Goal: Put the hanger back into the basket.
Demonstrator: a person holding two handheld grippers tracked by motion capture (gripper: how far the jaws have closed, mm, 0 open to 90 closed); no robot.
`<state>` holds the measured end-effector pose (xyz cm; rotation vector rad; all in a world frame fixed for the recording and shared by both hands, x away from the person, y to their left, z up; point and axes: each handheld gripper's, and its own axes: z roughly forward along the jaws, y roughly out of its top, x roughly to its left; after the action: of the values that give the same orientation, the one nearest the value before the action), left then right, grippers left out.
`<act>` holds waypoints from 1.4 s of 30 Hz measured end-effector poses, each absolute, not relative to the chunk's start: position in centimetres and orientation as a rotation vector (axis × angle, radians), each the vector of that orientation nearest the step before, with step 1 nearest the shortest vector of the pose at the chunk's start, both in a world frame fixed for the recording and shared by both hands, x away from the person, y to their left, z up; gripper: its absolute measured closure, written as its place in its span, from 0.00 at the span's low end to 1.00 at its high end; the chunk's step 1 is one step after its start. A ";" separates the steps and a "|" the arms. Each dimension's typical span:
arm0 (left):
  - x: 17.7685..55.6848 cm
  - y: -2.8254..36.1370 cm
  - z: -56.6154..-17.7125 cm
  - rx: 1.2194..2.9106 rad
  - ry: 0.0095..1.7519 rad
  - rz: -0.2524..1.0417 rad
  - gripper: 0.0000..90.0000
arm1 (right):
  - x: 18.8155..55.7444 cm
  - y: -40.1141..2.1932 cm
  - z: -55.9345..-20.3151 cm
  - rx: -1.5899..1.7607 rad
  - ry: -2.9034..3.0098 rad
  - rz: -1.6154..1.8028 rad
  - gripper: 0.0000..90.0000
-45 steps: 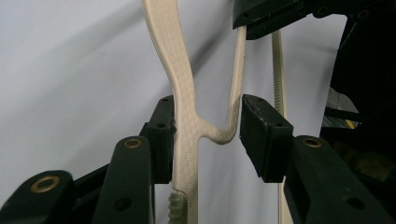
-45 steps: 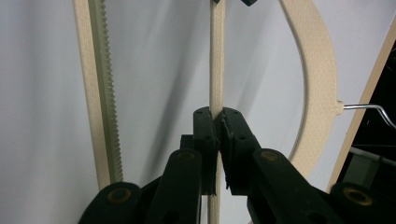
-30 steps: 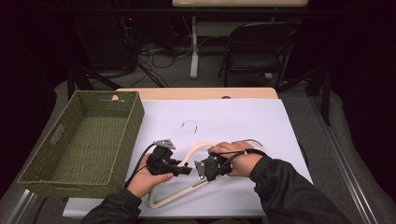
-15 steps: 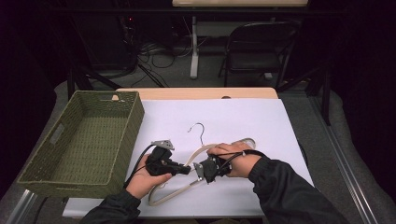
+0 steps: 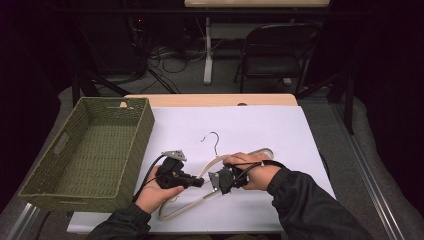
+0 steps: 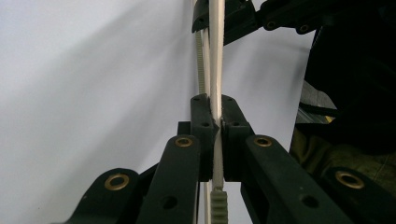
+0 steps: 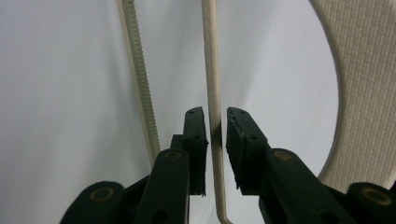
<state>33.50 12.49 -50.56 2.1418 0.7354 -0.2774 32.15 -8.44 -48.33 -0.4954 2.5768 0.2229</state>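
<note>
I see a cream hanger [image 5: 200,197] with a ribbed strip and a silver hook, lying on my desk's white sheet [image 5: 260,130]. The woven basket [image 5: 90,155] is olive green. Both hand-held grippers are black with brass rivets.

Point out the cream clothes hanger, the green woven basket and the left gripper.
Cream clothes hanger [image 5: 215,139], high view, metal hook.
Green woven basket [image 5: 141,131], high view, right wall.
Left gripper [image 6: 216,127], left gripper view, between its fingers.

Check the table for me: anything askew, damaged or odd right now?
Nothing looks damaged or spilled. The hanger sits skewed across the white sheet, hook toward the far edge, held by both tools: left tool shut on one bar, right tool straddling a thin bar, not visibly clamped. The basket sits square at the left.
</note>
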 end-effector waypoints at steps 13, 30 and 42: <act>33.6 13.4 -49.9 2.109 0.758 -0.233 0.97 | 31.9 -9.3 -47.1 -0.441 2.549 0.305 0.70; 33.4 14.3 -48.9 2.066 0.787 -0.164 0.97 | 32.0 -9.8 -47.2 -0.412 2.554 0.321 0.69; 32.3 16.4 -45.8 2.007 0.834 -0.038 0.97 | 32.0 -11.9 -47.2 -0.310 2.563 0.366 0.64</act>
<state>32.29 16.41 -45.76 2.0066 0.8343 -0.0384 32.03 -11.86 -47.25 -0.3103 2.5629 0.3657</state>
